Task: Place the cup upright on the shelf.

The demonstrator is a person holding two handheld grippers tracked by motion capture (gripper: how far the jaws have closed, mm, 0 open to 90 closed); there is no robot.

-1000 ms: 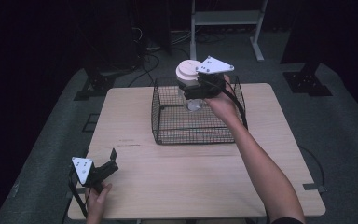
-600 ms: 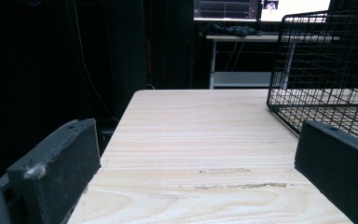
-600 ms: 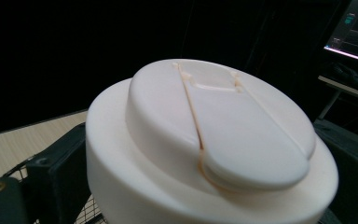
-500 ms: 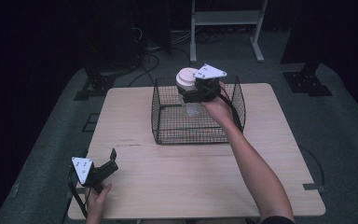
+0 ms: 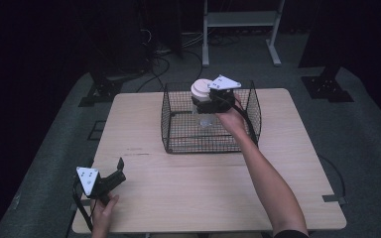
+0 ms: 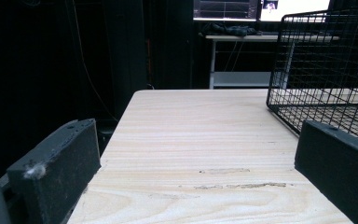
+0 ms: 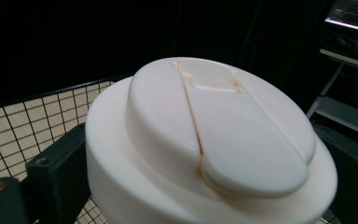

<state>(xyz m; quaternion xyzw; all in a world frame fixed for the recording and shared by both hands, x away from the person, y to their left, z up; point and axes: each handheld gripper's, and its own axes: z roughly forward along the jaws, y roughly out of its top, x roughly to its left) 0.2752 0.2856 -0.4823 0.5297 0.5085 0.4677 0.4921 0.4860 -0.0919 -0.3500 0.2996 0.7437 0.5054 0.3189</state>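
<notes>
Item: clear plastic jar with a broad cream-white flip-top lid point(image 5: 201, 91), held by the right tool point(image 5: 209, 97), whose two black jaws are clamped on it just under the lid, one on each side, as the right gripper view shows around the lid point(image 7: 205, 140). Landmark: black wire-mesh basket point(image 5: 178, 134), open-topped, standing on the far half of the pale wooden tabletop point(image 5: 193, 183). Position of item: raised at the basket's far rim, lid above the wire edge, body apparently inside the basket's outline; whether its base touches the mesh floor cannot be told. Change noted: over the last second the jar and right tool have drifted a little toward the basket's left-hand far corner, at much the same height; the grip has stayed closed throughout. Reading: the jar seems to be in transit across the basket rim, either being lifted out or set in; the direction is not settled by these pictures. Second tool: left tool point(image 5: 110, 179), well clear of the basket toward the near left corner of the tabletop, jaws spread wide and holding nothing, unmoved since a second ago. Left gripper view: basket point(image 6: 326, 70) ahead and to its right.
</notes>
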